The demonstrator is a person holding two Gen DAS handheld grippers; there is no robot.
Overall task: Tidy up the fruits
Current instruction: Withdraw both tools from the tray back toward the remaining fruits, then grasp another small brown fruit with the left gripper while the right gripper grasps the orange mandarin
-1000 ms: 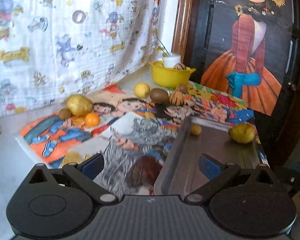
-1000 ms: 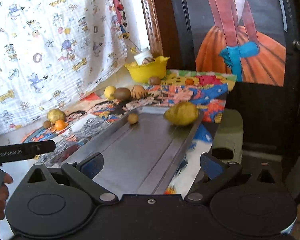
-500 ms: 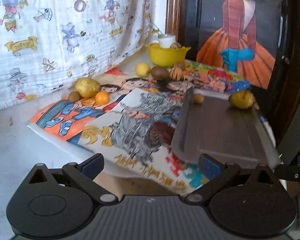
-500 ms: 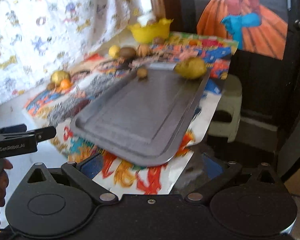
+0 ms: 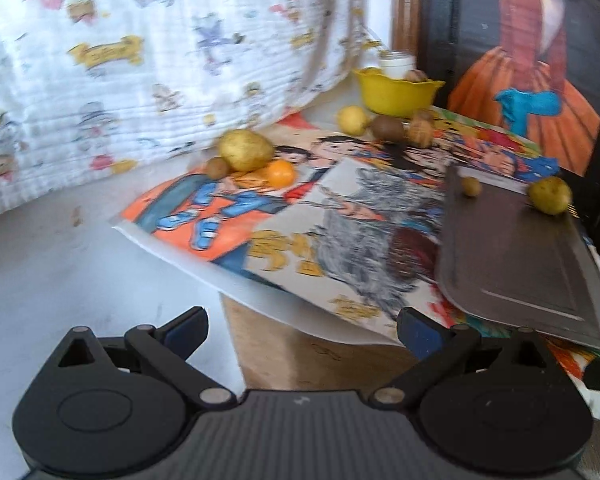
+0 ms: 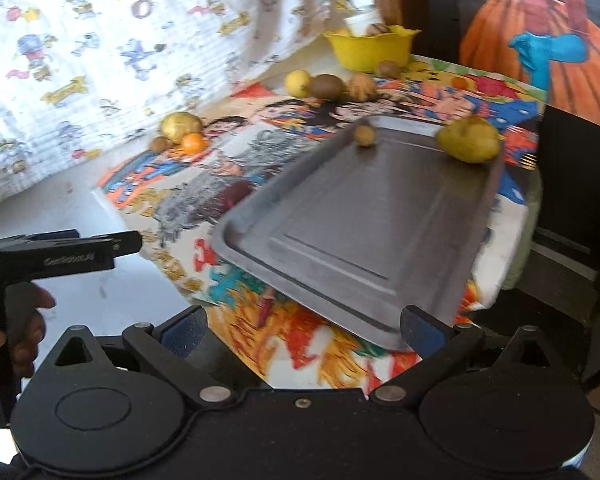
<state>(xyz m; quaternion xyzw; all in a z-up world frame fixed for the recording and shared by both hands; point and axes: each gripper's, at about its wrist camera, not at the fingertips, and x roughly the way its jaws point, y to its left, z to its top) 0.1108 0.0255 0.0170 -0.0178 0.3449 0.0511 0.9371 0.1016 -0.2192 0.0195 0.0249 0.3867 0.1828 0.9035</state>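
A grey metal tray (image 6: 364,232) (image 5: 512,256) lies on a cartoon-print mat, holding a yellow-green fruit (image 6: 469,145) (image 5: 549,196) and a small brown fruit (image 6: 365,135) (image 5: 471,186) at its far end. A yellowish fruit (image 5: 245,155), an orange (image 5: 280,173) and a small brown one (image 5: 217,167) lie in a group at the mat's left. A lemon (image 5: 351,120), a kiwi (image 5: 387,129) and a walnut-like fruit (image 5: 420,135) lie before a yellow bowl (image 5: 396,95). My left gripper (image 5: 302,330) is open, off the table's near edge. My right gripper (image 6: 303,330) is open at the tray's near edge.
A cartoon-print cloth (image 5: 140,60) hangs behind the table at the left. A dark door with a poster of a figure in an orange dress (image 5: 532,92) stands at the right. A hand (image 6: 16,332) holds the left gripper tool (image 6: 60,256) at the left.
Both grippers have pulled back toward me and away from the table, so the mat and tray look farther off. Both stay open. The fruits have not moved.
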